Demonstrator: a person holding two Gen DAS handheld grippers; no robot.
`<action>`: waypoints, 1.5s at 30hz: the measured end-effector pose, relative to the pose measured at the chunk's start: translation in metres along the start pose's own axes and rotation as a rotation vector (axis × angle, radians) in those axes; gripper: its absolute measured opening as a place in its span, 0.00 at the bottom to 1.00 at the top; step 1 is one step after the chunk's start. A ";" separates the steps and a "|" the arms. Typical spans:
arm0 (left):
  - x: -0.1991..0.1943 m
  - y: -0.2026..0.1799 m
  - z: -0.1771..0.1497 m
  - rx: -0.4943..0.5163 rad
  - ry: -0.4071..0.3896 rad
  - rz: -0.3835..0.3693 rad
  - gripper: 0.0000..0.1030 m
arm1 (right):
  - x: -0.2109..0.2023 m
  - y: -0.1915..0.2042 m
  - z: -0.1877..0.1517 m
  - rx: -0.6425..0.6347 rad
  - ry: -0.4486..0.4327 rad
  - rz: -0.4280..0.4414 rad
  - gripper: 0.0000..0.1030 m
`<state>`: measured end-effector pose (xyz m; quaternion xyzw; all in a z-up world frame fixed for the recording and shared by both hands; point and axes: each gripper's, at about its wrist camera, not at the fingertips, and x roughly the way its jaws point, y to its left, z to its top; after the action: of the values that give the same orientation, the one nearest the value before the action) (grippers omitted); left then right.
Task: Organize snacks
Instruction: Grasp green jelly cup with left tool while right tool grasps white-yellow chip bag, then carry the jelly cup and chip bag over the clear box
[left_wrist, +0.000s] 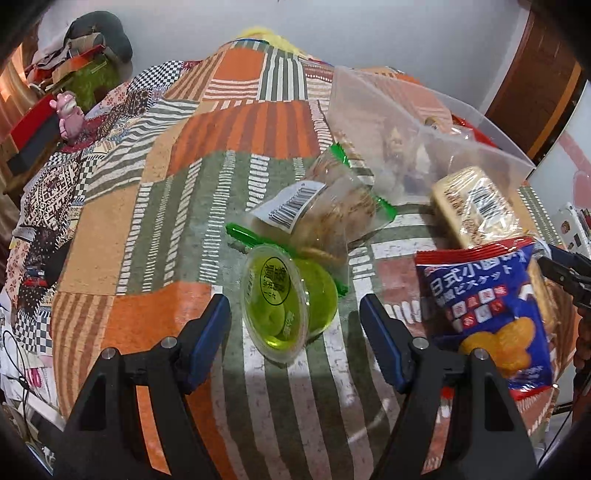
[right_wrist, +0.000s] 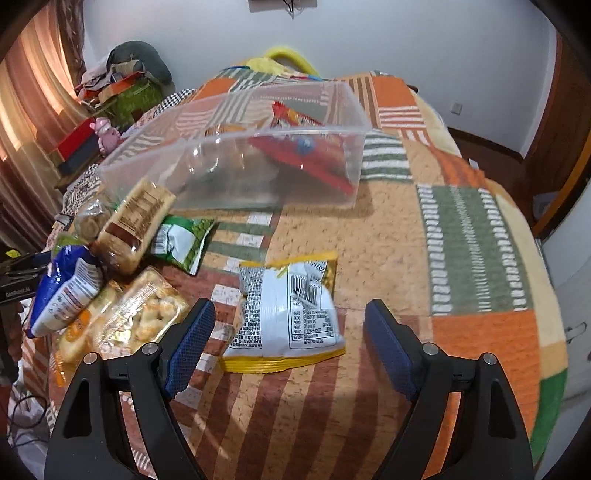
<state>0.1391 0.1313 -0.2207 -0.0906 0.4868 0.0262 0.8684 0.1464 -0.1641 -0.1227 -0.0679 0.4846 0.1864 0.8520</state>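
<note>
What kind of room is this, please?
Probably a bedroom at home: snacks lie on a patchwork bedspread, with curtains at one side and a pile of clothes by the wall.

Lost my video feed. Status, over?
Left gripper open around jelly cup. Right gripper open over yellow-edged packet. Bin beyond, path clear.

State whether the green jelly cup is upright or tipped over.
Tipped: the green jelly cup lies on its side on the patchwork cloth, its sealed printed lid facing sideways toward the camera.
</note>
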 end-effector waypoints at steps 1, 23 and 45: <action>0.003 0.000 0.000 -0.003 0.000 -0.003 0.70 | 0.002 0.000 -0.001 -0.002 0.008 0.004 0.78; -0.017 -0.006 0.004 0.032 -0.071 0.009 0.39 | -0.007 -0.006 0.002 0.016 -0.030 0.030 0.45; -0.087 -0.042 0.063 0.071 -0.286 -0.037 0.38 | -0.054 -0.004 0.047 0.010 -0.232 0.038 0.45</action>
<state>0.1522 0.1054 -0.1094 -0.0639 0.3567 0.0055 0.9320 0.1609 -0.1669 -0.0522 -0.0322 0.3847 0.2067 0.8990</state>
